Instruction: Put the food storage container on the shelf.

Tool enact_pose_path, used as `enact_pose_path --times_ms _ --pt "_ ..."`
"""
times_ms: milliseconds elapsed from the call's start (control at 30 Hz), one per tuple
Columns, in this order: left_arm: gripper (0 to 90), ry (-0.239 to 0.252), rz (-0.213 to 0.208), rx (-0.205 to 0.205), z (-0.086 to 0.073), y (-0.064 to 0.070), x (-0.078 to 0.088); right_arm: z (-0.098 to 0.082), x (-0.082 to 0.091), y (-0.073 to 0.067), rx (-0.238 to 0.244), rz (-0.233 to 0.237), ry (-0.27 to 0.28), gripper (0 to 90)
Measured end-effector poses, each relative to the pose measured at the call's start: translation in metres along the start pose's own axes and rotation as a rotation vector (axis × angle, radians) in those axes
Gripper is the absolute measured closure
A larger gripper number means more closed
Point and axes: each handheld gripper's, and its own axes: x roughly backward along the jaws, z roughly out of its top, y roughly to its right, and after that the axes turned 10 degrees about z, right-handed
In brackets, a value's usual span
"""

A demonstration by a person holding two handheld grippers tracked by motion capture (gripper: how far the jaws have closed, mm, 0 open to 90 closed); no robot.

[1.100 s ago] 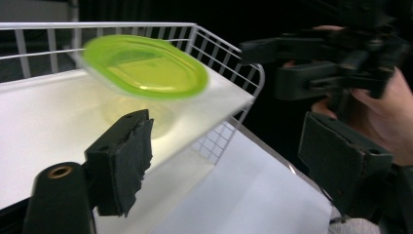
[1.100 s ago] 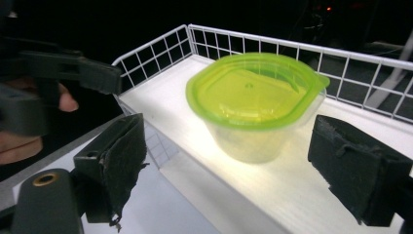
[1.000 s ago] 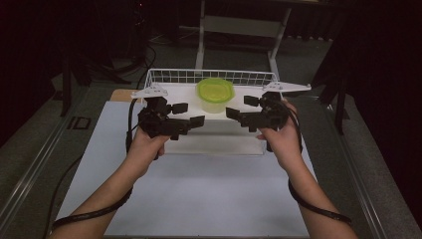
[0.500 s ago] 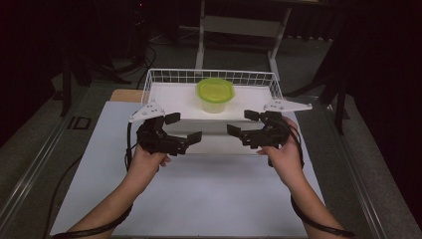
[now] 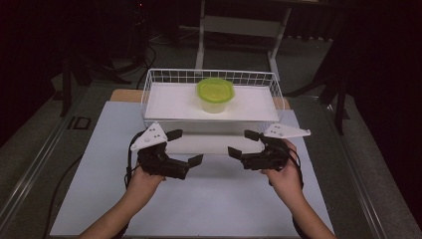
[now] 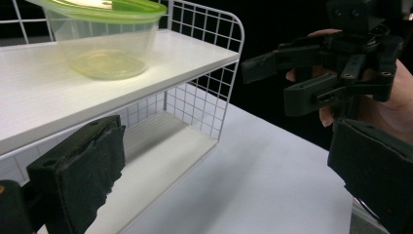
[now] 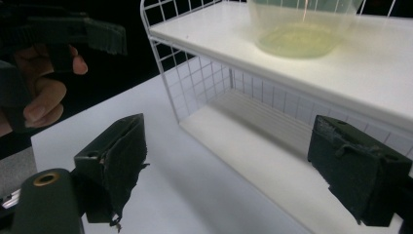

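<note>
High view: we hold both grippers just before the wire rack (image 5: 149, 94)
Left gripper (image 5: 187, 147): spread — nothing between
Right gripper (image 5: 244, 144): spread
Lidded container (image 5: 215, 94): beyond, on rack shelf

A translucent, glossy plastic container (image 5: 215, 95) with a shiny green lid is sitting on a smooth matt white shelf board (image 5: 169, 103) inside a thin white-coated wire basket (image 5: 149, 84), while the desk (image 5: 224, 199) is showing a smooth, matt white surface.
</note>
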Motion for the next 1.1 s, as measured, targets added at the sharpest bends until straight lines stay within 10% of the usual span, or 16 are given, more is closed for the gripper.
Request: enact_pose_path --times_ms 1100 --pt "1.0 -0.070 -0.066 -0.010 -0.086 0.008 0.019 -0.102 0.016 -0.018 -0.082 0.064 -0.040 14.6"
